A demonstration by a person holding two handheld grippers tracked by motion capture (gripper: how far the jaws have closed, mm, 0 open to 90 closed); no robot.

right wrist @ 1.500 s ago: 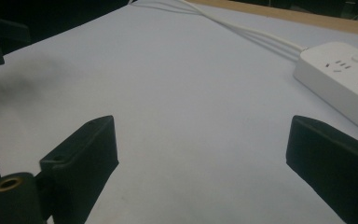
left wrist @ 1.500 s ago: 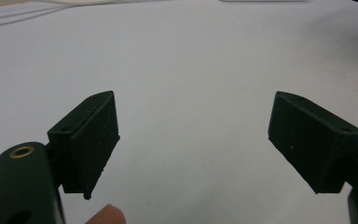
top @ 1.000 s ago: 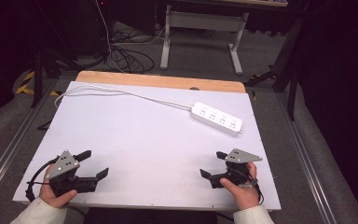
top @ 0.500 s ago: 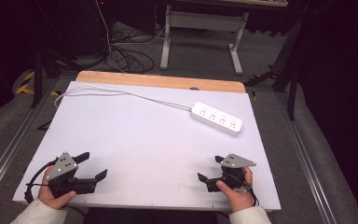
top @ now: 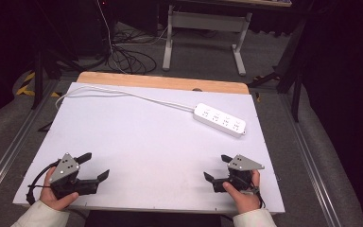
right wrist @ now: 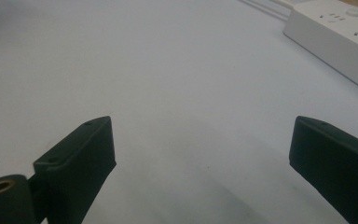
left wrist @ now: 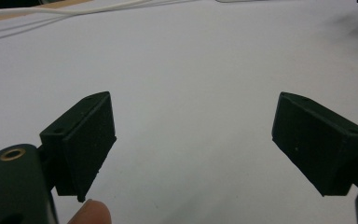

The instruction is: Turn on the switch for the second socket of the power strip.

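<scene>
A white power strip (top: 219,119) lies flat at the back right of the white table (top: 151,142); its white cord (top: 123,93) runs off to the back left. The strip (right wrist: 340,28) also appears at the top right of the right gripper view. Near the front left corner my left gripper (top: 93,166) rests open in a hand, nothing between its jaws (left wrist: 193,140). My right gripper (top: 217,168) sits open near the front right edge, about a hand's length in front of the strip, and holds nothing (right wrist: 203,163).
A wooden strip (top: 160,81) borders the table's far edge. Beyond it, on the grey floor, stand a metal table frame (top: 203,38) and a tangle of black cables (top: 127,56). Metal rails (top: 9,146) run along both sides of the table.
Both grippers have drawn back slightly toward the table's front edge. Their jaws stay open. The power strip has not moved.
</scene>
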